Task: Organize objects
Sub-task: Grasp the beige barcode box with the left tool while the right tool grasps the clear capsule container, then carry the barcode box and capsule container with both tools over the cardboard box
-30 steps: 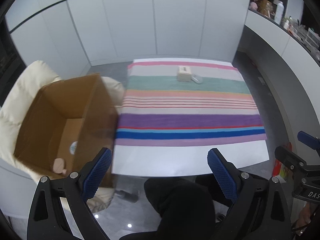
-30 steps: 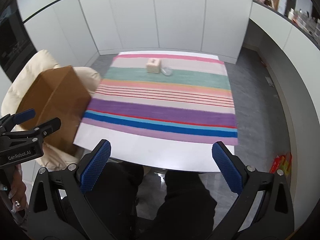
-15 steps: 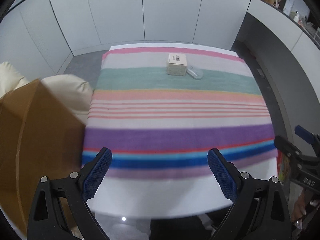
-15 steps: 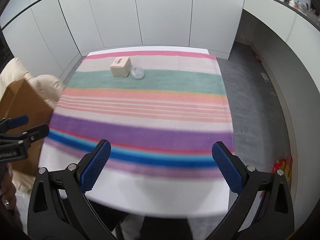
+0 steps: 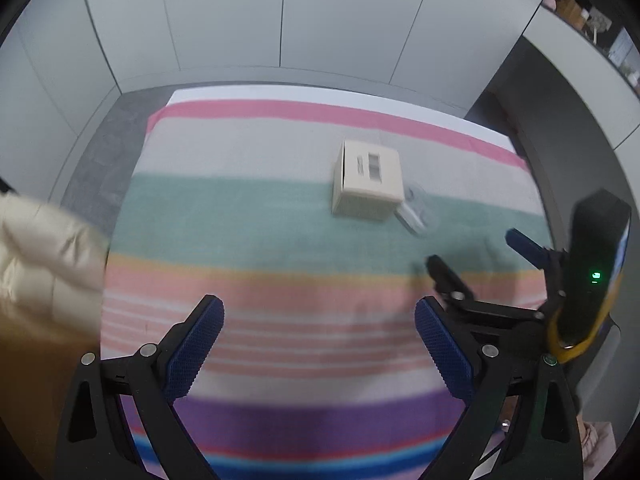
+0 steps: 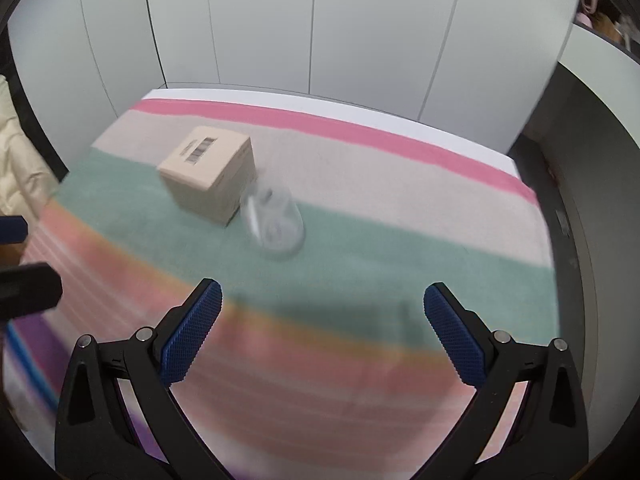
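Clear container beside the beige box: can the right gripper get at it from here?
Probably yes. The right gripper is open, aimed roughly at the clear container, with only bare striped cloth between. The beige box crowds its left side.

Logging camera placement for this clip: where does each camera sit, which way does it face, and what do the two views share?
Left wrist: mounted on the left claw, looking forward and down across the striped cloth toward the beige box; its own open blue-padded fingers show, plus the right claw at right.
Right wrist: mounted on the right claw, facing the box and the blurred clear item beside it; its open fingers show, with the left claw's tips at the left edge.
Shared: cloth, box, clear item, white wall panels.
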A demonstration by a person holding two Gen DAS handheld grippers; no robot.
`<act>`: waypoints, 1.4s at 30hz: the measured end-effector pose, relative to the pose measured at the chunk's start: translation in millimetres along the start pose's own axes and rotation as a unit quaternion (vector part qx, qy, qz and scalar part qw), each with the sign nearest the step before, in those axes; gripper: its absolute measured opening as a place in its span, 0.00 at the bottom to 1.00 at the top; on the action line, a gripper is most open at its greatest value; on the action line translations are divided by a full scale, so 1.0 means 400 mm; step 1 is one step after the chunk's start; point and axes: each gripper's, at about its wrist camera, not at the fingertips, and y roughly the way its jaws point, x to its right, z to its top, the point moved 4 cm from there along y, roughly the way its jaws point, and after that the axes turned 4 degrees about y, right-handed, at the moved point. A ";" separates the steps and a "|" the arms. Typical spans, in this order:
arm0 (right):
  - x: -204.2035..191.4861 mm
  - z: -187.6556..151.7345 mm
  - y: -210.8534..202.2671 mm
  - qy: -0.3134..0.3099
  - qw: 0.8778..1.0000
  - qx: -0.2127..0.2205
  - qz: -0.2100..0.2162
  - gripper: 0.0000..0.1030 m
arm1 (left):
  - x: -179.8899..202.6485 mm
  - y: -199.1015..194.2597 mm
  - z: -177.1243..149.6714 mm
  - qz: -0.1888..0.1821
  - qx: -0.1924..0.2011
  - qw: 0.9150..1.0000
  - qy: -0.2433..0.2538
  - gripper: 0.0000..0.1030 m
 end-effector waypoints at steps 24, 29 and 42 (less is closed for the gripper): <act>0.162 -0.037 0.034 0.099 0.995 -0.001 0.000 0.39 | 0.087 0.246 0.186 0.043 0.008 0.998 0.049 0.51; 0.163 -0.025 0.038 0.088 0.996 -0.006 -0.006 0.39 | 0.092 0.186 0.178 0.058 0.045 0.996 0.056 0.51; 0.154 0.056 -0.112 0.088 0.996 0.001 -0.014 0.39 | 0.064 -0.011 0.162 0.069 0.057 0.996 0.031 0.51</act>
